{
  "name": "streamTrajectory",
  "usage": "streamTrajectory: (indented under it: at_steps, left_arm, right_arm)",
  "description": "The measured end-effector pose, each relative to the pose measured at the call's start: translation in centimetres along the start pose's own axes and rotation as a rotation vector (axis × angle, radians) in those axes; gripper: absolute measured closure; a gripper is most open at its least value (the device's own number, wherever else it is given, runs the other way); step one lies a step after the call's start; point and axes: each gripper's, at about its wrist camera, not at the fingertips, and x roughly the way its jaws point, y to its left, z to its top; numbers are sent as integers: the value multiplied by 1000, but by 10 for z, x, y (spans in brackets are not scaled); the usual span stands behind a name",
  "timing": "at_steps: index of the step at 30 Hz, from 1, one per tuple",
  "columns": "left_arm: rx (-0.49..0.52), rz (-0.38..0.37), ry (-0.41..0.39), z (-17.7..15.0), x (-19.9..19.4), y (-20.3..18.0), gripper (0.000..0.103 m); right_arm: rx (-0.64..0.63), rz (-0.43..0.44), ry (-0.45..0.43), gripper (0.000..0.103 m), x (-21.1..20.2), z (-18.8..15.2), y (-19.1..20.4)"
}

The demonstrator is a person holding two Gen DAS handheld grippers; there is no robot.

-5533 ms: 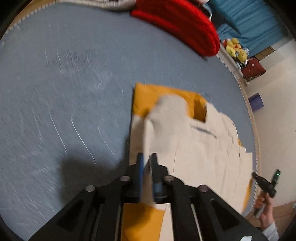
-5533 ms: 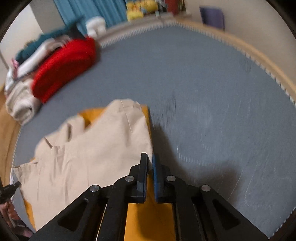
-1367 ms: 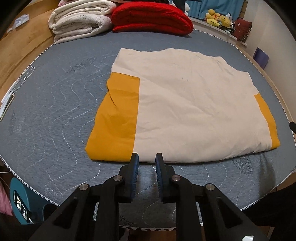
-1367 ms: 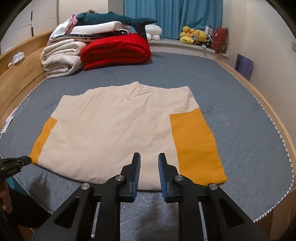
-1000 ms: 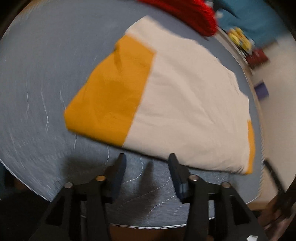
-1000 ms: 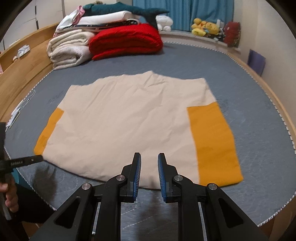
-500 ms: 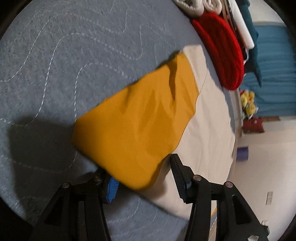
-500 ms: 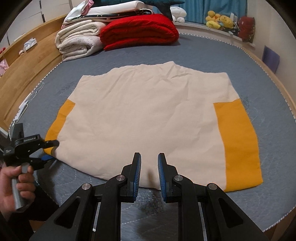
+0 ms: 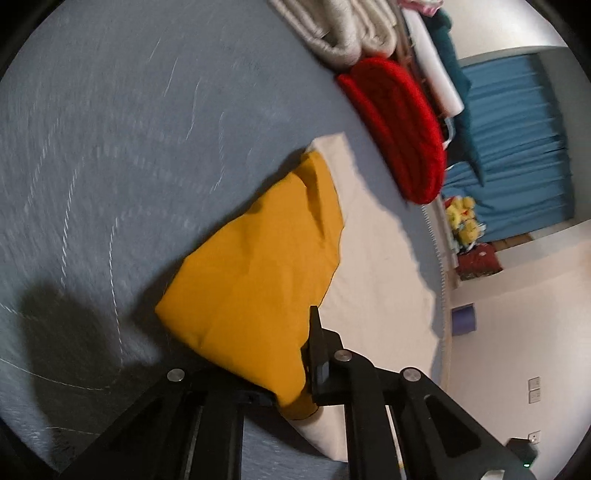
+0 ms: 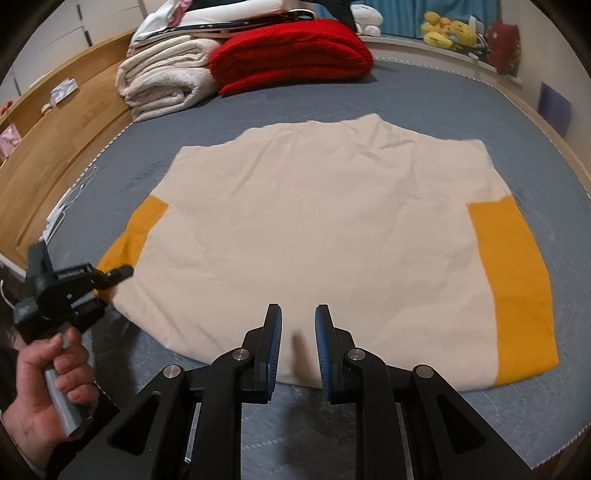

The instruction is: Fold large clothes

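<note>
A large cream garment (image 10: 314, 221) with yellow side panels lies flat on the grey quilted mattress (image 10: 406, 92). In the left wrist view its near yellow corner (image 9: 258, 277) drapes over one finger of my left gripper (image 9: 291, 332). The jaws are closing with that corner between them, and the other finger (image 9: 314, 328) presses against the cloth. The right wrist view shows the same left gripper (image 10: 118, 275) at the garment's left yellow corner, held by a hand (image 10: 48, 387). My right gripper (image 10: 298, 317) hovers over the near cream hem, narrowly open, with nothing between its pads.
A folded red blanket (image 10: 291, 48) and rolled cream blankets (image 10: 166, 85) lie at the far side of the mattress. A wooden frame (image 10: 55, 147) runs along the left. Plush toys (image 10: 447, 29) and a blue curtain (image 9: 517, 129) stand beyond.
My left jaws, wide around the yellow corner half a second ago, have come together on it and the corner bunches up. The right gripper has drifted closer over the near hem.
</note>
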Motion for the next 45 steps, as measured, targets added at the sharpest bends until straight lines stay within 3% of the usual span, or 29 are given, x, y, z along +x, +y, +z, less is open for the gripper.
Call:
streamTrajectory:
  at_steps: [9,14,18,20,24,28,32,40,45]
  left_arm:
    - [242,135,-81,8,-55,-29,93]
    - [450,180,-91,-9,-53,-58,93]
    - [521,186,-112,-17,-56,-77,93]
    - [564,187,-120,-24,-55,-93,93]
    - [683,172,-127,-53,-52,-139,94]
    - [827,130,-108,-97,-41,-192,94]
    - [936,84,-58,-149,-12,-240,94]
    - [1134,46,143,-262,70,-307,95]
    - [1231,55,306,-328,126,-317,95]
  right_arm:
    - [-119,124,2,83,14,6,44]
    - [-150,105,212,84,73,-3,54]
    - [-83,141,244,83,86,2,44]
    - [-66,137,208,82,73,6,38]
    - [-84,84,32,79,20,17,23]
    - [-52,37,-134,58,-32,17,-11]
    - [-4,4,-249,55,-84,8,-58]
    - [178,-77,-306,54,-144,-26,-157]
    - [306,-111,-336,54,-169,-36,-212]
